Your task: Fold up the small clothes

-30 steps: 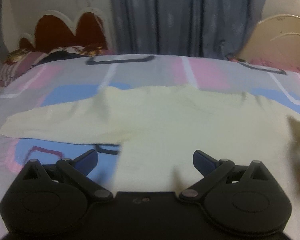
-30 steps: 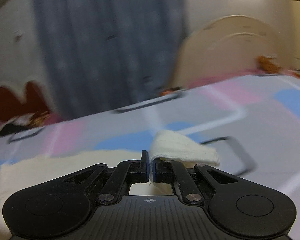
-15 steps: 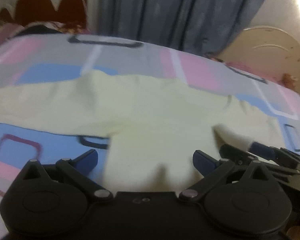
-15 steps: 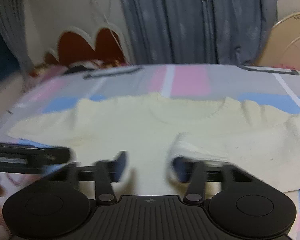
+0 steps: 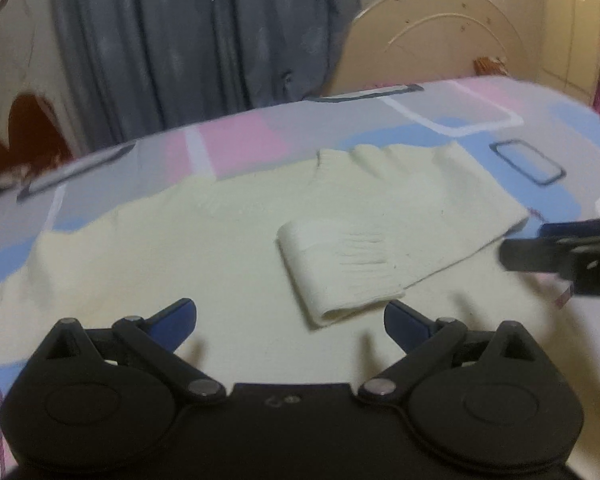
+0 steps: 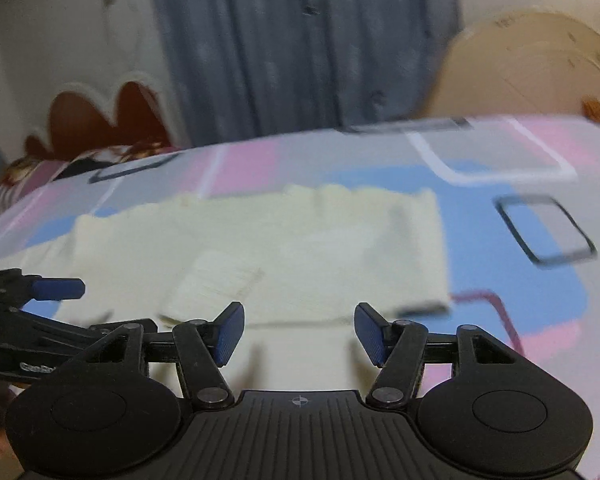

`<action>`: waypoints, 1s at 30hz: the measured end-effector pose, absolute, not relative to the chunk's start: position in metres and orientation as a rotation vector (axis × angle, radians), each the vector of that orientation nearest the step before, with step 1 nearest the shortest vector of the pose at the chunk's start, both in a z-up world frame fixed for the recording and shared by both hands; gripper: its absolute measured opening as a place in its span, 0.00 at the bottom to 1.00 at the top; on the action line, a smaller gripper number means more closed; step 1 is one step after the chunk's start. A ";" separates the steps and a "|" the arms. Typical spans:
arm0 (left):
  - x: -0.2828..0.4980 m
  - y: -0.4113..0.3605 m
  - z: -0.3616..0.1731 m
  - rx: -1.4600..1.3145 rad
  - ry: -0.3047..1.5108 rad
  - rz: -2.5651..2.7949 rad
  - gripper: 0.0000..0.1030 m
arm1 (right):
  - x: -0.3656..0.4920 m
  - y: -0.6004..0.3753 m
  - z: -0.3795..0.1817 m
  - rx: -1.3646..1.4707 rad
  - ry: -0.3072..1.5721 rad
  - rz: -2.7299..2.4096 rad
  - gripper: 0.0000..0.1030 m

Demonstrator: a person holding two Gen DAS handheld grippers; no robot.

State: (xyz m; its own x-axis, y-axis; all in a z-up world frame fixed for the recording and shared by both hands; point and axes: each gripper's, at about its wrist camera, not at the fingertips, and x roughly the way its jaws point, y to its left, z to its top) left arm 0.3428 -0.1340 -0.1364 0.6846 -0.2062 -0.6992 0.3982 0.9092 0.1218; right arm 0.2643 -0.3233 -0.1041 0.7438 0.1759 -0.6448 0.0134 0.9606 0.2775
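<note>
Pale cream knitted sweater (image 5: 228, 240) lies flat on the patterned bedsheet (image 5: 480, 120), 1 sleeve (image 5: 340, 268) folded inward. Left gripper (image 5: 290, 320) and right gripper (image 6: 299, 334) – both apart, empty. Soft, light, limp knit – likely best pinched at hem corners.

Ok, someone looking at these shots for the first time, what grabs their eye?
The cream sweater spread flat across the patterned bedsheet, one sleeve folded in over its body. Then both open grippers low in front: the left gripper and the right gripper, neither holding cloth.
</note>
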 end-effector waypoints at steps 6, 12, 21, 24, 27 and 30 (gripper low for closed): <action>0.351 -0.135 -0.152 0.238 0.755 -0.368 0.52 | 0.251 -0.344 -0.111 0.309 0.742 0.059 0.59; 0.353 -0.138 -0.159 0.235 0.755 -0.364 0.43 | 0.248 -0.355 -0.116 0.348 0.748 0.042 0.59; 0.363 -0.136 -0.153 0.175 0.715 -0.346 0.31 | 0.258 -0.353 -0.123 0.325 0.767 0.027 0.59; 0.367 -0.123 -0.148 0.096 0.669 -0.322 0.08 | 0.262 -0.354 -0.129 0.303 0.775 -0.006 0.59; 0.371 -0.107 -0.139 0.020 0.623 -0.298 0.03 | 0.268 -0.358 -0.134 0.283 0.786 -0.057 0.59; 0.376 -0.084 -0.130 -0.080 0.605 -0.242 0.03 | 0.278 -0.361 -0.139 0.275 0.792 -0.105 0.59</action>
State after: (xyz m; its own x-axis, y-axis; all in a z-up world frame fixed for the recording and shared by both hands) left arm 0.3756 -0.0841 -0.1300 0.7949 -0.2482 -0.5536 0.2018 0.9687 -0.1446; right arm 0.2779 -0.3612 -0.1394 0.6993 0.0093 -0.7148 0.1959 0.9591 0.2042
